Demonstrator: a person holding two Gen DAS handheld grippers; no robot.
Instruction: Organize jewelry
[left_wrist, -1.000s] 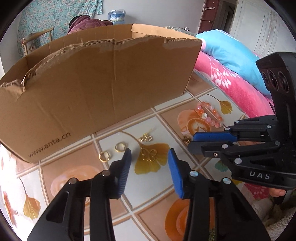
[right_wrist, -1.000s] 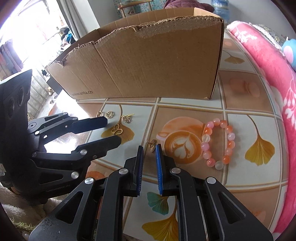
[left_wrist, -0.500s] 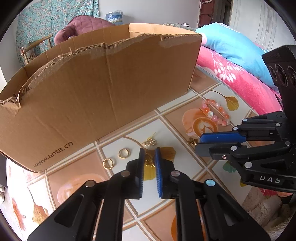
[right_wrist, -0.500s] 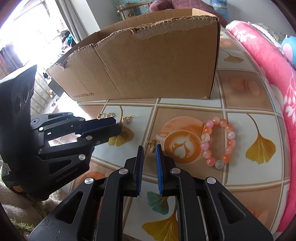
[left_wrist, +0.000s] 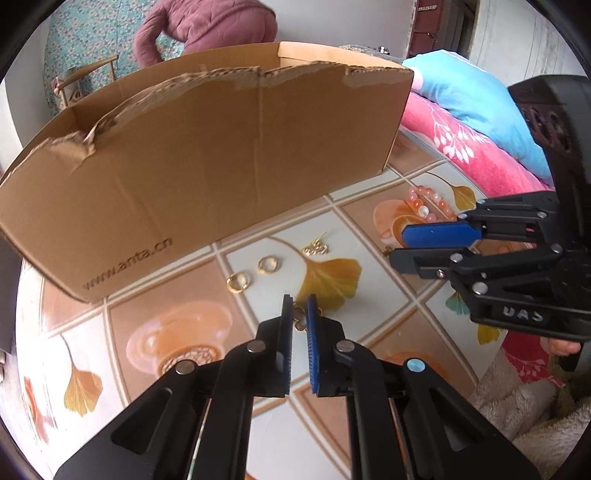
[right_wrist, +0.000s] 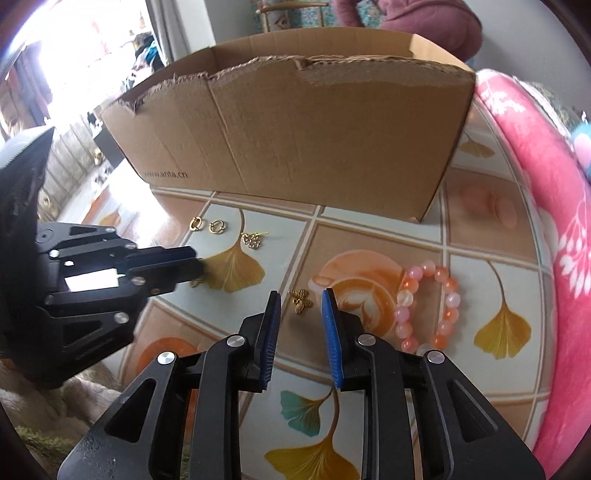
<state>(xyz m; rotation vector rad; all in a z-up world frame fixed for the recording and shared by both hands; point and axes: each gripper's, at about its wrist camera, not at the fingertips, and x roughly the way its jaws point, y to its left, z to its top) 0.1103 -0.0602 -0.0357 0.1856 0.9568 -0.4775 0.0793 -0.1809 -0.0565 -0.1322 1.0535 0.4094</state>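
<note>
Jewelry lies spread before us on a tabletop (right_wrist: 369, 225) covered in a tile-and-leaf pattern, in front of a torn cardboard box (left_wrist: 207, 162).

Left tool (left_wrist: 300, 306): clenched on a small gold charm (left_wrist: 299, 320), which we see pinched between the blue pads just above the tabletop, at the near edge of a printed yellow leaf. From the right wrist view this tool (right_wrist: 197, 260) appears at the left, its tips closed, the charm (right_wrist: 195, 282) showing just under them.

Right tool (right_wrist: 298, 301): released; its jaws have just been opening and stand apart, with a gold butterfly charm (right_wrist: 301, 300) lying on the tabletop between the pads, touched by neither as far as we can tell.

Two gold hoop earrings (left_wrist: 253, 273) sit side by side near the box front, and a small gold cluster pendant (left_wrist: 316, 248) lies just beyond them.

Pink and orange bead bracelet (right_wrist: 424, 306): flat on the tabletop, just right of the right tool, beside a printed coffee cup.

Pink floral blanket (right_wrist: 535, 184): along the right edge of the tabletop.
</note>
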